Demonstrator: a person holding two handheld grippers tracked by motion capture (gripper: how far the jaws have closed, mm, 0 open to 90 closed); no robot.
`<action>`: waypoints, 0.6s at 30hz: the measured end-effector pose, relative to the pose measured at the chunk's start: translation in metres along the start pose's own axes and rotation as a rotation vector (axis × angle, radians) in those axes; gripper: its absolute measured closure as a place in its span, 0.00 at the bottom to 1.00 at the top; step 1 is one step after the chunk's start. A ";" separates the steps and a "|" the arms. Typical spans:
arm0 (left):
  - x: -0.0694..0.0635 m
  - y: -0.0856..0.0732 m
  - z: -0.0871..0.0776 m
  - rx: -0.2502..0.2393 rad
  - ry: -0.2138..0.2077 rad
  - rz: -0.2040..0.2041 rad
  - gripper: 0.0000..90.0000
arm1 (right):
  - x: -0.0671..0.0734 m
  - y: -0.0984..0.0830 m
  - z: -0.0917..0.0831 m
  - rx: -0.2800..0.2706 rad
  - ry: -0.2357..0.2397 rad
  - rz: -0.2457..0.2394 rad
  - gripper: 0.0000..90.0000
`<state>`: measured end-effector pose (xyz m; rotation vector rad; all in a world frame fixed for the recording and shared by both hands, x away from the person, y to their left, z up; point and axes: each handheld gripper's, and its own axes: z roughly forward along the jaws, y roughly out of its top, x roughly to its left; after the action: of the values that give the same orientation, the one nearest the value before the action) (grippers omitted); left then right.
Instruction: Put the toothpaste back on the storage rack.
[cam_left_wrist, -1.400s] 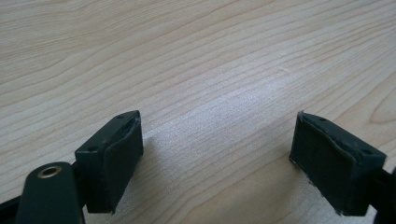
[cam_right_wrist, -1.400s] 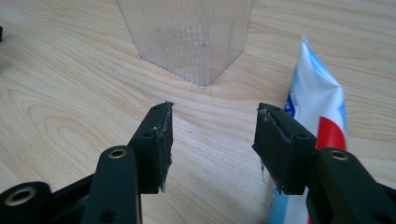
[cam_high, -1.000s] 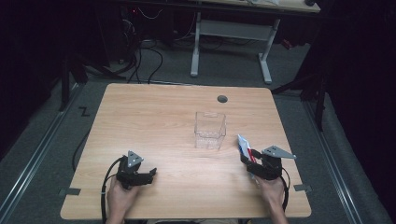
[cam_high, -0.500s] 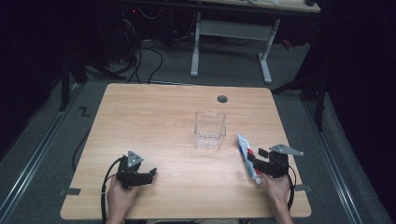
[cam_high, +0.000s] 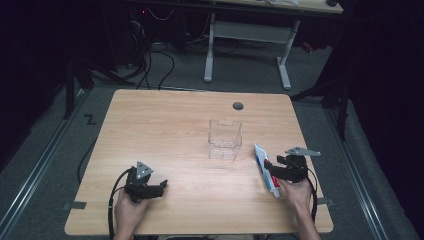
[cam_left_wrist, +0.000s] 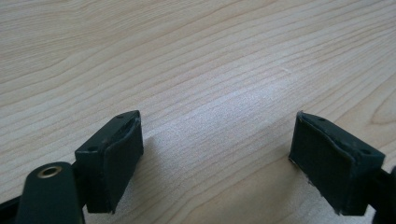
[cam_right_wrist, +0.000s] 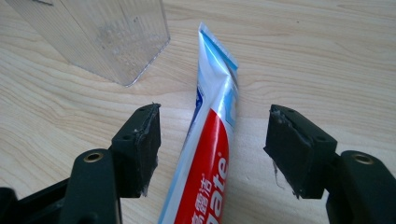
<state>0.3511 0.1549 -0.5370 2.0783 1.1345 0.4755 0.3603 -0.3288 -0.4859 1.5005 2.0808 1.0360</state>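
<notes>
Lying flat on the wooden table (cam_high: 170, 130), high view: toothpaste tube (cam_high: 265, 168), just beside the right gripper (cam_high: 274, 169); clear plastic box (cam_high: 225, 139) nearby; left gripper (cam_high: 159, 186) well apart; dark room.
Left gripper view: jaws open over bare pale woodgrain.
Right gripper view: jaws, just been opening, stand clear either side of the red-white-blue tube; ribbed box corner beyond.

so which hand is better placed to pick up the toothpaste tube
Right. The right tool is open with the toothpaste tube lying between its pads, untouched, beside the clear container. The left tool rests open across the table, far from the tube.
</notes>
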 end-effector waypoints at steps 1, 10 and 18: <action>0.000 0.000 0.000 -0.001 0.000 0.000 0.19 | 0.001 0.003 0.003 0.014 0.004 -0.010 0.40; 0.000 0.000 0.000 -0.002 0.000 -0.001 0.19 | 0.008 0.012 0.016 0.085 0.004 -0.035 0.44; 0.000 0.000 0.000 -0.002 0.000 -0.001 0.19 | 0.012 0.015 0.031 0.158 -0.031 -0.062 0.46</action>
<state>0.3512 0.1550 -0.5371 2.0765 1.1342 0.4761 0.3864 -0.3045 -0.4934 1.5037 2.2169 0.8372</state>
